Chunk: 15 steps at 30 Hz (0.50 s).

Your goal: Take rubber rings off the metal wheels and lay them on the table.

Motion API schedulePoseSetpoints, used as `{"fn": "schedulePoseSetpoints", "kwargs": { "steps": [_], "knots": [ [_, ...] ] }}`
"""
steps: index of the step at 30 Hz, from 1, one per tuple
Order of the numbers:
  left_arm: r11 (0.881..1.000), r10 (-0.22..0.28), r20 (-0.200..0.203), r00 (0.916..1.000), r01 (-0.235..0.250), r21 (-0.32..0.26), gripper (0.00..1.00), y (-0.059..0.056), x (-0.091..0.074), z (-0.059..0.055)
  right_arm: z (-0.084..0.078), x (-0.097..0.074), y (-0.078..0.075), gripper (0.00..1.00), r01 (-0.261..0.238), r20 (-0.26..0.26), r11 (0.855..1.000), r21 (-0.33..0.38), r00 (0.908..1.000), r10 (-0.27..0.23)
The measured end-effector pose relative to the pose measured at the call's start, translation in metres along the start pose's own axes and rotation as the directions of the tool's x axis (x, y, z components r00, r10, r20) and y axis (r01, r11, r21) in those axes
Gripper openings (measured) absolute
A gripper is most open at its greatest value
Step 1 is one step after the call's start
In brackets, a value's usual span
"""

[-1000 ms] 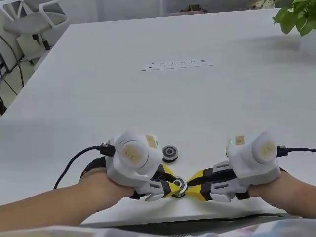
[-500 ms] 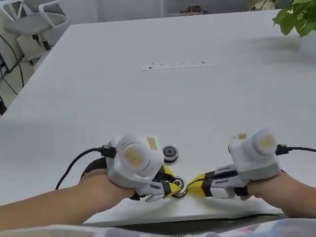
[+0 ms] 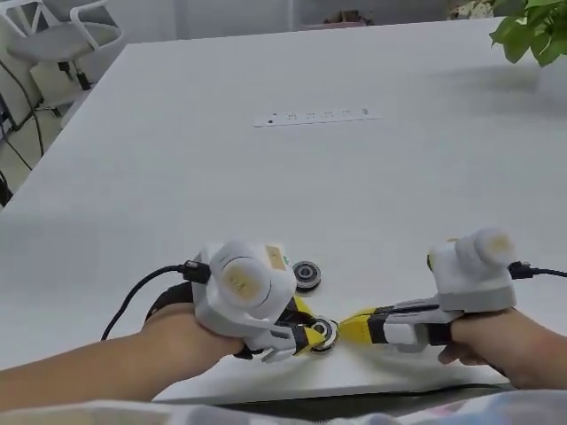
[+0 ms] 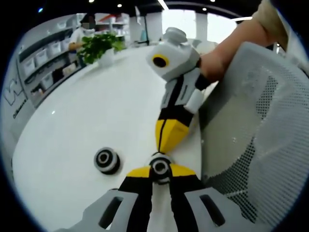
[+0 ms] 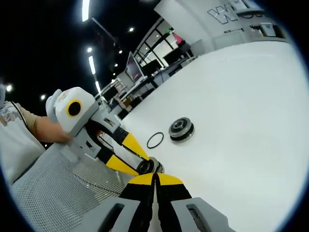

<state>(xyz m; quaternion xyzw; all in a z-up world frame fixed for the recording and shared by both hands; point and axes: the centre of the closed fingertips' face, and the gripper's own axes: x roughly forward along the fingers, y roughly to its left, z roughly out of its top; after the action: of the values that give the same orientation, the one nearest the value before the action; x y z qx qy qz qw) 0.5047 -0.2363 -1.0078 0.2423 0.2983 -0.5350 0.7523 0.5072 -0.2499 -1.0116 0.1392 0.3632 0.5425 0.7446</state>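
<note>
Yellow-tipped left tongs (image 4: pixel 160 170) pinch round metal wheel (image 4: pixel 160 165) | right tongs (image 5: pixel 155 178) pressed together | thin black ring (image 5: pixel 155 140) lies flat

The left gripper (image 4: pixel 160 171) clamps a small metal wheel (image 4: pixel 160 165) between its yellow-tipped jaws above the edge of a white table (image 4: pixel 96 106). The right gripper (image 4: pixel 163 145), held in a hand (image 4: pixel 218 62), reaches in from one o'clock with its jaws pressed together, tips right at the wheel's rim. A second wheel (image 4: pixel 106 160), ringed in black, lies on the table at nine o'clock of the first, and a mesh chair (image 4: pixel 251 145) stands at three o'clock.
</note>
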Motion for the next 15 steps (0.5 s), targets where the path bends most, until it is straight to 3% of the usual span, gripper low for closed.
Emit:
{"fn": "schedulePoseSetpoints", "kwargs": {
  "steps": [15],
  "knots": [
    [1.000,0.010,-0.004,0.9999,-0.011,-0.013,0.13,0.0002,-0.0002,0.0003,0.0034,0.0032,0.0056,0.00,-0.012,0.013,1.000,-0.020,0.9999,0.012]
  ]
}}
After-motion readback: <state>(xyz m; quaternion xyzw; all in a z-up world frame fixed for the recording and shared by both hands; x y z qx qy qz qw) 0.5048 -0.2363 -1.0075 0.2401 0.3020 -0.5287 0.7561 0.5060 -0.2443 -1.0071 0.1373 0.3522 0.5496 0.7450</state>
